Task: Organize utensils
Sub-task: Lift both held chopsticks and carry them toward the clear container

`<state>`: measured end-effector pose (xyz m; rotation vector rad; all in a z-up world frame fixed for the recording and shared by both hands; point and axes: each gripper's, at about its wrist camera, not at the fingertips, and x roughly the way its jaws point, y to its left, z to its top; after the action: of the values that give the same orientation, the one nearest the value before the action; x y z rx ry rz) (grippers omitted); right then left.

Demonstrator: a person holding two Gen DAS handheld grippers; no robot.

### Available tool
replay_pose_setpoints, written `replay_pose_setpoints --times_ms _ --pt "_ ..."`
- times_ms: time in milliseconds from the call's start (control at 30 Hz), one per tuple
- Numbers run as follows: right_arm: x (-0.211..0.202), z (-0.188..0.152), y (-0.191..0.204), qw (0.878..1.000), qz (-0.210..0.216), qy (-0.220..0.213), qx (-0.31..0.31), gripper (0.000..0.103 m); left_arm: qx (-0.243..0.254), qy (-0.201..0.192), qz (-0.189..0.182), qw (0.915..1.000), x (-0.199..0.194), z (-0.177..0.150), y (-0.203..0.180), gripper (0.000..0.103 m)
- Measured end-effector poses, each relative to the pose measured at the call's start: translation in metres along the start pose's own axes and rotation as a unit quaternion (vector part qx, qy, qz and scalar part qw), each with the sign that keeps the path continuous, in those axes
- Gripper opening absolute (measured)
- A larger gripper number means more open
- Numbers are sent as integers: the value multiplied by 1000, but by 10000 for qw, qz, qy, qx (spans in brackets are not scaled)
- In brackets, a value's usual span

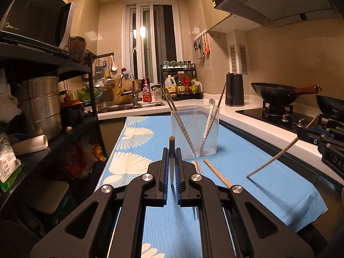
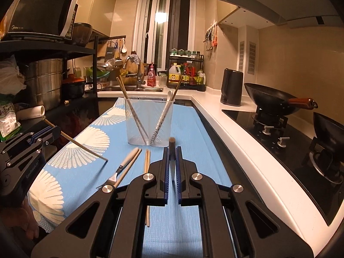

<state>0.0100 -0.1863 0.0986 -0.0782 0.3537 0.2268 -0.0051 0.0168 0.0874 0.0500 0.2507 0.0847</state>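
A clear plastic holder (image 1: 195,132) (image 2: 148,122) stands on the blue cloth (image 1: 258,157) with chopsticks and a white spoon (image 1: 211,102) inside. My left gripper (image 1: 171,150) is shut on a chopstick (image 2: 83,146), held above the cloth; it shows in the right wrist view (image 2: 51,132). My right gripper (image 2: 171,149) is shut on another chopstick (image 1: 275,157), tip down over the cloth; it shows in the left wrist view (image 1: 309,135). A fork (image 2: 122,167) and loose chopsticks (image 2: 147,163) (image 1: 217,173) lie on the cloth in front of the holder.
A black shelf rack (image 1: 64,68) with a steel pot (image 1: 40,105) and a microwave (image 1: 36,15) stands at the left. The gas hob (image 2: 279,126) with a wok (image 2: 271,101) and a kettle (image 2: 232,88) is at the right. The sink (image 1: 133,105) is behind.
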Motion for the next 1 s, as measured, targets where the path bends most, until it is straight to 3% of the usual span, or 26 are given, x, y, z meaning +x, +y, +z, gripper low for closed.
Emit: replay_pose_setpoints --times_ms 300,633,1000 --pt "6 43 -7 9997 142 36 189 6 -461 421 -454 9970 19 58 33 6" --pt "40 108 -24 9961 541 422 546 6 -805 965 -912 9879 53 114 58 6" --pt "84 189 -29 9950 834 -38 553 6 -880 665 -1296 9854 106 184 46 6"
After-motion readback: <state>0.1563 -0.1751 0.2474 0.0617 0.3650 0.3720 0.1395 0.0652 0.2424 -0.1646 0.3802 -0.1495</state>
